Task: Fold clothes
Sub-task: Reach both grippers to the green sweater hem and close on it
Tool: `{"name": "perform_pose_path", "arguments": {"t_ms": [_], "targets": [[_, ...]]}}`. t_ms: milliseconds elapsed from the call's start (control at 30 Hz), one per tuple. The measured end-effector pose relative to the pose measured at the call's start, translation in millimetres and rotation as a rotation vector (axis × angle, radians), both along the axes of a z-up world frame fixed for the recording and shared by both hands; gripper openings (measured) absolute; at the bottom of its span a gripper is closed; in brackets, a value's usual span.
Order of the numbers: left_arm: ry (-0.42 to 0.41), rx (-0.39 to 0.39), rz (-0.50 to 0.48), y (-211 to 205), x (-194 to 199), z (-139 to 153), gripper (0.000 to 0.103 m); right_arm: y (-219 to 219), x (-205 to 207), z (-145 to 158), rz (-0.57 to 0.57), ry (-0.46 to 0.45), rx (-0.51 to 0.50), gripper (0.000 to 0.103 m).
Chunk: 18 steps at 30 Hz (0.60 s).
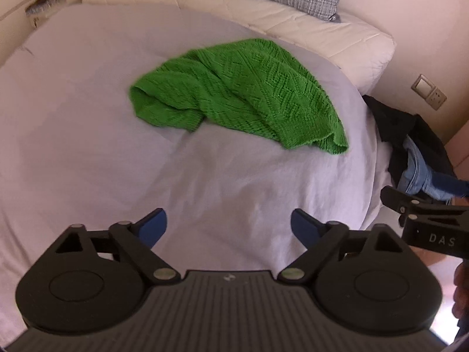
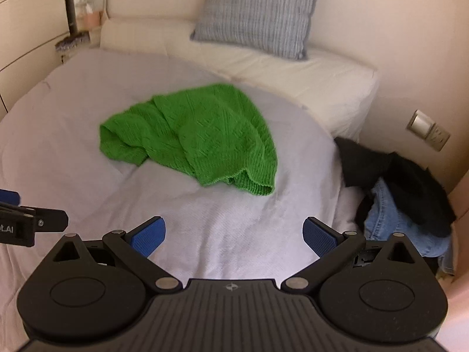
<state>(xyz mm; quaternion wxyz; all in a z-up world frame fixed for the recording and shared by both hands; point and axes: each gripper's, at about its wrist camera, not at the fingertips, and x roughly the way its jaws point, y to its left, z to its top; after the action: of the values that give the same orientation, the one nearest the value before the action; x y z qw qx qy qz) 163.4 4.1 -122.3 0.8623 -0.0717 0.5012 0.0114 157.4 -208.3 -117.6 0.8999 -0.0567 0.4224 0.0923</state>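
A broom leans in the far left corner of the room, beside the bed. On the pale sheet, near the middle and closer to the far edge, lies a crumpled green knitted sweater, not folded. Behind it a white folded duvet runs along the far edge, with a grey pillow standing on it. The left gripper hovers above the near part of the sheet, its blue pads wide apart, nothing between them. The right gripper is just beside it, also wide and empty. Past the right edge of the bed is a pile of black clothes over blue jeans.
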Motion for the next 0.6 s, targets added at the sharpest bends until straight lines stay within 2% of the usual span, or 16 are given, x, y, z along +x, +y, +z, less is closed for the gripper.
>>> {"name": "perform_pose_path", "arguments": {"t_ms": [133, 200, 233, 333, 467, 500, 600], "targets": [[0.044, -0.044, 0.004, -7, 38, -23, 0.065, -11, 45, -21, -0.012, 0.053, -0.021, 0.097], [0.061, -0.061, 0.011, -10, 55, -32, 0.061, -15, 66, -31, 0.000, 0.075, -0.041, 0.091], [0.067, -0.069, 0.018, -11, 63, -37, 0.060, -17, 76, -36, 0.006, 0.085, -0.051, 0.083], [0.084, -0.118, 0.056, -7, 85, -52, 0.057, -20, 103, -51, 0.034, 0.111, -0.065, 0.074], [0.101, -0.210, 0.146, 6, 114, -75, 0.056, -14, 128, -69, 0.097, 0.131, -0.086, 0.066], [0.106, -0.236, 0.179, 10, 122, -83, 0.055, -12, 133, -74, 0.079, 0.133, -0.102, 0.063], [0.122, -0.316, 0.271, 23, 142, -103, 0.054, -3, 149, -91, 0.139, 0.135, -0.160, 0.059]]}}
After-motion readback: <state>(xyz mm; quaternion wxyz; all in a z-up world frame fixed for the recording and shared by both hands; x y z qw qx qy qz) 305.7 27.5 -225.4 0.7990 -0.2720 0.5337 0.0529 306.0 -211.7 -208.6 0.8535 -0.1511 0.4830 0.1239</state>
